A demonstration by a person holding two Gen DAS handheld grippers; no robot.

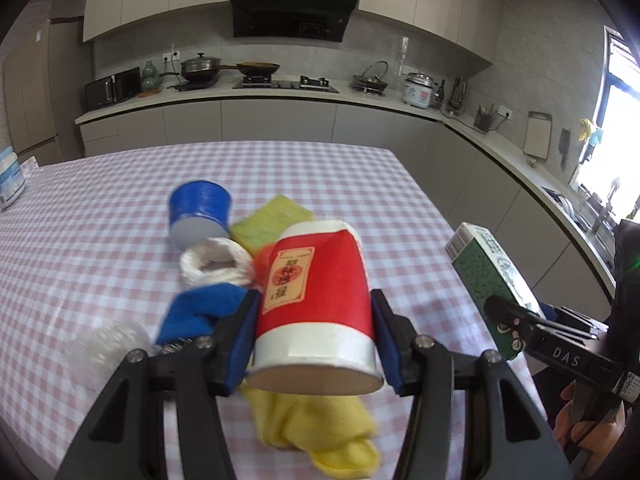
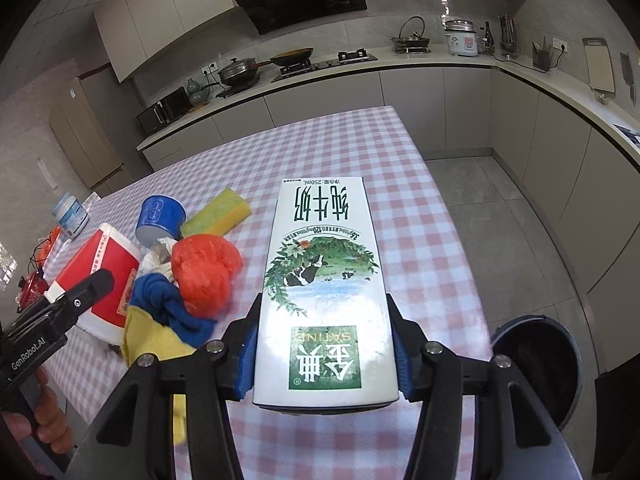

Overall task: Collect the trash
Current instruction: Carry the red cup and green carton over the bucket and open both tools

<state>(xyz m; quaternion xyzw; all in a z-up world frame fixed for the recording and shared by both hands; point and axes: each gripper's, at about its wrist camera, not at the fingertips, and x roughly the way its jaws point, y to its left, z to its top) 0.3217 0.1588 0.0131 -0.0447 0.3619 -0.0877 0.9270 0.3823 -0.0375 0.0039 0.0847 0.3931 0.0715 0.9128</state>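
Left gripper (image 1: 314, 322) pinches red-and-white paper cup (image 1: 316, 300); right gripper (image 2: 324, 348) pinches white milk carton (image 2: 326, 280). Keep both squeezes firm; swing toward dark round bin (image 2: 538, 368), four o'clock.

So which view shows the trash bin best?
The right wrist view: the dark round trash bin stands on the floor by the table's near right corner, its open mouth visible. The left wrist view does not show it at all.
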